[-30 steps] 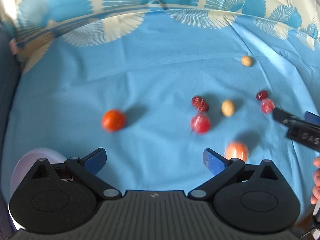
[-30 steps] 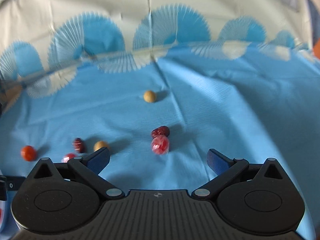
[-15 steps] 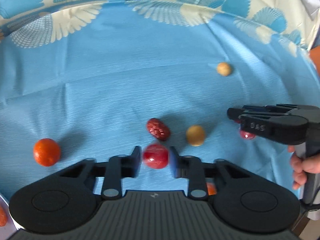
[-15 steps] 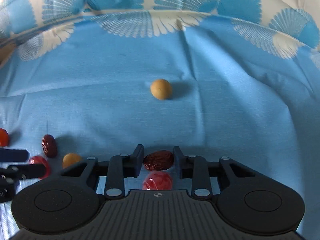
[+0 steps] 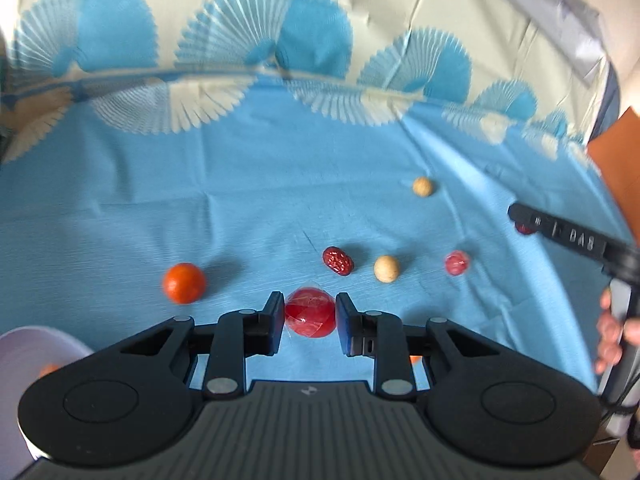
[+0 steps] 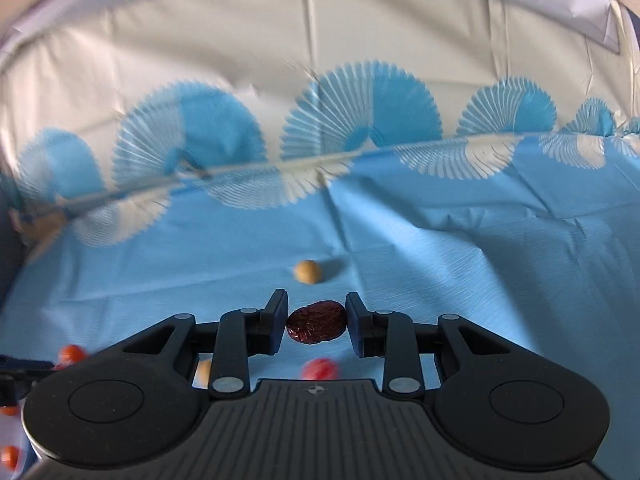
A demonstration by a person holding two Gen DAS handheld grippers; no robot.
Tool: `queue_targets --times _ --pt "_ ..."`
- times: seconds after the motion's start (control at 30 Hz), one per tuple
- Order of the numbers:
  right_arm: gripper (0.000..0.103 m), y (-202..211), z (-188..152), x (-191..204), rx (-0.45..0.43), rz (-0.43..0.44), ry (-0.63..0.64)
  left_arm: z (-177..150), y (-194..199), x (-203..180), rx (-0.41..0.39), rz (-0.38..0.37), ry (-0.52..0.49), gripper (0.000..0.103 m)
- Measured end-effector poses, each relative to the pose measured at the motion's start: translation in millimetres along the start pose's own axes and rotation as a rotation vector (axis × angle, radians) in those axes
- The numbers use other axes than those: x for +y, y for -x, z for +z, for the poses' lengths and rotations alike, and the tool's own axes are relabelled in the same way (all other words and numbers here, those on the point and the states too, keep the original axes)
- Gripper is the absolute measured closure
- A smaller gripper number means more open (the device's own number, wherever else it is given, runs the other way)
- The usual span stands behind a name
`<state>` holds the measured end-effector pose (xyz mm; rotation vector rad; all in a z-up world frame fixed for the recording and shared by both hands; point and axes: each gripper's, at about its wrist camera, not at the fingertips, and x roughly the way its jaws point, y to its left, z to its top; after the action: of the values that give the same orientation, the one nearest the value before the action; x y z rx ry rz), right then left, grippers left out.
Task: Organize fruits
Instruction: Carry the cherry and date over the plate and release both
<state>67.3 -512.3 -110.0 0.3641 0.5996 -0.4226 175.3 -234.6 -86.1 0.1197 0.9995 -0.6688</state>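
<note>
Carrying a wrapped red candy-like fruit (image 5: 310,317) clamped in left gripper (image 5: 310,318) and a dried red date (image 6: 317,321) pinched in right gripper (image 6: 317,322), both just above blue tablecloth (image 5: 240,200), keeping squeeze steady, heading for white bowl (image 5: 24,352).

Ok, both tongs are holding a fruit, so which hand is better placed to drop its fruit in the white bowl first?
Left, probably. The left tongs grip the red fruit right beside the white bowl; the right tongs, holding the dark date, sit farther from it.
</note>
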Motion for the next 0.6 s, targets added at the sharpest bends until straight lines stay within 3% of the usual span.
queue_targets --times 0.27,0.6 --pt "0.07 92 -43 73 -0.066 0.112 0.014 -37 110 11 -0.11 0.027 0.017 0.073" --pt "0.07 165 -99 171 0.016 0.286 0.089 -104 214 64 -0.146 0.15 0.122 0.073"
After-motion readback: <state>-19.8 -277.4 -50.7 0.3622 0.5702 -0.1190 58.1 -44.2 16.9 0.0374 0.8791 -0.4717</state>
